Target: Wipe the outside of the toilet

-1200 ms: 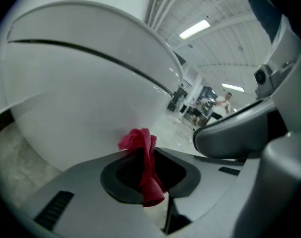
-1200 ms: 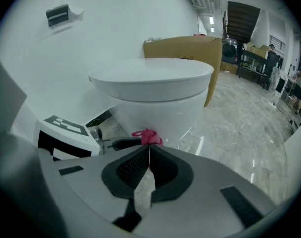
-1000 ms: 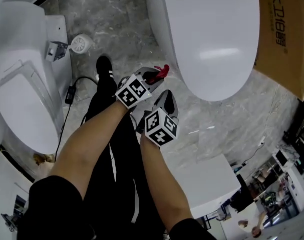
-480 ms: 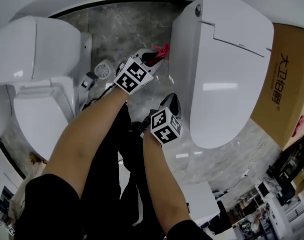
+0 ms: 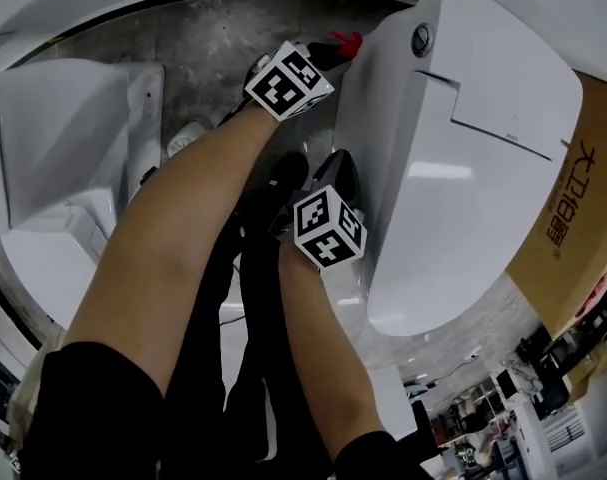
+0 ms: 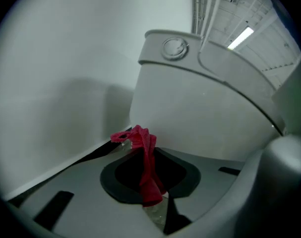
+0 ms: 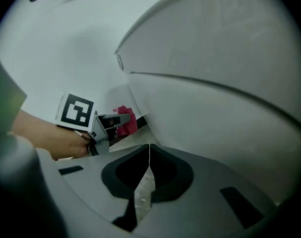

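The white toilet (image 5: 463,168) fills the right of the head view, lid down, round flush button (image 5: 420,38) on top. My left gripper (image 5: 333,52) is shut on a red cloth (image 5: 346,42) and holds it at the rear left side of the toilet, near the wall. In the left gripper view the red cloth (image 6: 146,165) hangs between the jaws, its tip close to the toilet's tank (image 6: 200,103). My right gripper (image 5: 343,170) is shut with nothing in it, beside the bowl's side wall (image 7: 224,113). From there the left gripper (image 7: 110,125) and the cloth (image 7: 125,122) show.
A second white toilet (image 5: 53,158) stands at the left, with a narrow strip of grey marble floor (image 5: 213,38) between the two. A cardboard box (image 5: 573,228) stands against the toilet's right. White wall (image 6: 66,83) runs behind. The person's legs (image 5: 253,368) fill the gap.
The left gripper has carried the red cloth forward along the toilet's side to its rear near the wall. The right gripper stayed low beside the bowl. The head view shifted forward.
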